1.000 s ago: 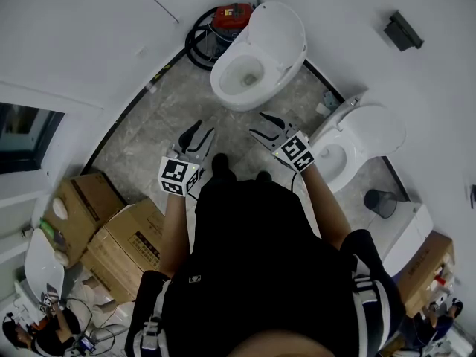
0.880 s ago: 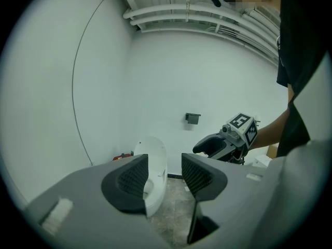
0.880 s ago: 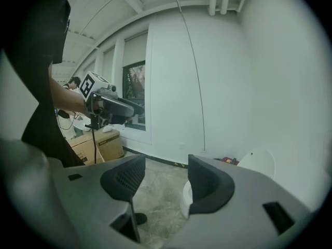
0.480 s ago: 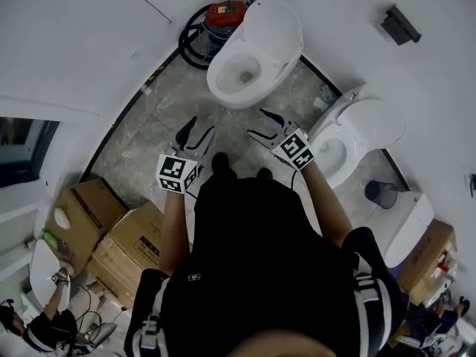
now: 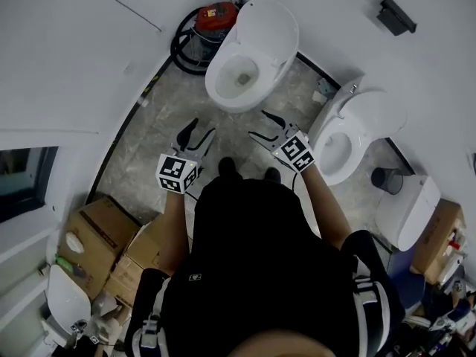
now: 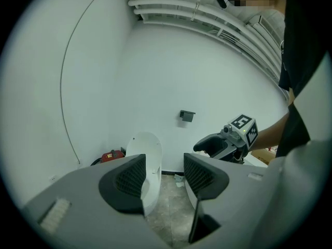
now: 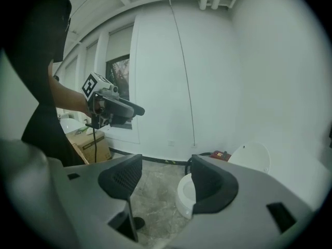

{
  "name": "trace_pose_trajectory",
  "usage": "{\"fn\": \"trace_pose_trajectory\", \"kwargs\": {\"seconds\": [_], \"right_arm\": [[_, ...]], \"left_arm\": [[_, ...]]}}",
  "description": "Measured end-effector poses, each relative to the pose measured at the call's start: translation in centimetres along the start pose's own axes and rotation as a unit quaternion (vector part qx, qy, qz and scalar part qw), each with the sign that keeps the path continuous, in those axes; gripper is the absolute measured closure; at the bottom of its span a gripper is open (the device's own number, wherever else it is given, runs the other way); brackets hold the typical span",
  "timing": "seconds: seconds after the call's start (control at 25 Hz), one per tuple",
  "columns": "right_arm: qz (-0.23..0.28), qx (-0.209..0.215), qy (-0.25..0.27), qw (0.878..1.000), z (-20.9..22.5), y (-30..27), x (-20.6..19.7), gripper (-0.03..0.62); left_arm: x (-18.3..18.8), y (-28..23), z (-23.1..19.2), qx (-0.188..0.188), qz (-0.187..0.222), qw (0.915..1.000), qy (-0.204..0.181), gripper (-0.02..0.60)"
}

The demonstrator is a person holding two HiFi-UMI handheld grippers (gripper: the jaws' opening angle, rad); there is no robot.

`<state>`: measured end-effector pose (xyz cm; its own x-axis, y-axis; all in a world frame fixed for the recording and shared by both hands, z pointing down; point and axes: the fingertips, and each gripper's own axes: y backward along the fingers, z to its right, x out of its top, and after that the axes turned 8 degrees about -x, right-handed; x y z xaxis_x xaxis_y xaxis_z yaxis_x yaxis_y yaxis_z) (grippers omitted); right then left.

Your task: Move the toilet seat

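A white toilet [image 5: 239, 76] stands on the grey stone floor ahead of me, its oval lid [image 5: 269, 27] raised toward the wall; whether the seat ring is up with it I cannot tell. My left gripper [image 5: 195, 134] hovers in front of the bowl, apart from it, open and empty. My right gripper [image 5: 266, 125] hangs beside it, its jaws opening with nothing between them. In the left gripper view the lid [image 6: 149, 148] shows past the left gripper [image 6: 165, 178]. In the right gripper view the bowl [image 7: 185, 191] lies beyond the right gripper [image 7: 167, 180].
A second white toilet [image 5: 358, 121] stands at the right with a black bin [image 5: 387, 178] by it. A red machine with a black hose [image 5: 212, 15] sits behind the first toilet. Cardboard boxes [image 5: 97, 233] are stacked at the left. A dark holder [image 5: 393, 15] hangs on the wall.
Both grippers' jaws have spread wider while staying in front of the toilet. The head view has shifted slightly, showing more of the fixtures at the right.
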<state>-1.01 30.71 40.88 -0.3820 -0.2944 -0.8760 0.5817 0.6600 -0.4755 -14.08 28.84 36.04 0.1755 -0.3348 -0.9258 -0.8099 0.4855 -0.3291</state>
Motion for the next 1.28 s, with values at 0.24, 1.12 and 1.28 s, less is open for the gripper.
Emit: {"fn": "trace_pose_trajectory", "kwargs": {"seconds": [0.24,1.12,1.28], "right_arm": [[-0.012,-0.041,-0.028,0.999,0.4,-2.1,0.3,0.296],[-0.055,-0.014,-0.054,0.997,-2.5,-8.5,-0.9,0.301],[-0.059,0.005,-0.046,0.997,-2.7,-9.6,-0.8,0.301]], "left_arm": [[0.2,-0.7,-3.3,-0.044,-0.007,0.999,-0.002,0.36],[-2.9,-1.9,-10.2,-0.053,-0.037,0.9969,0.046,0.379],[-3.6,-1.7,-10.9,-0.04,-0.042,0.9965,0.06,0.383]]}}
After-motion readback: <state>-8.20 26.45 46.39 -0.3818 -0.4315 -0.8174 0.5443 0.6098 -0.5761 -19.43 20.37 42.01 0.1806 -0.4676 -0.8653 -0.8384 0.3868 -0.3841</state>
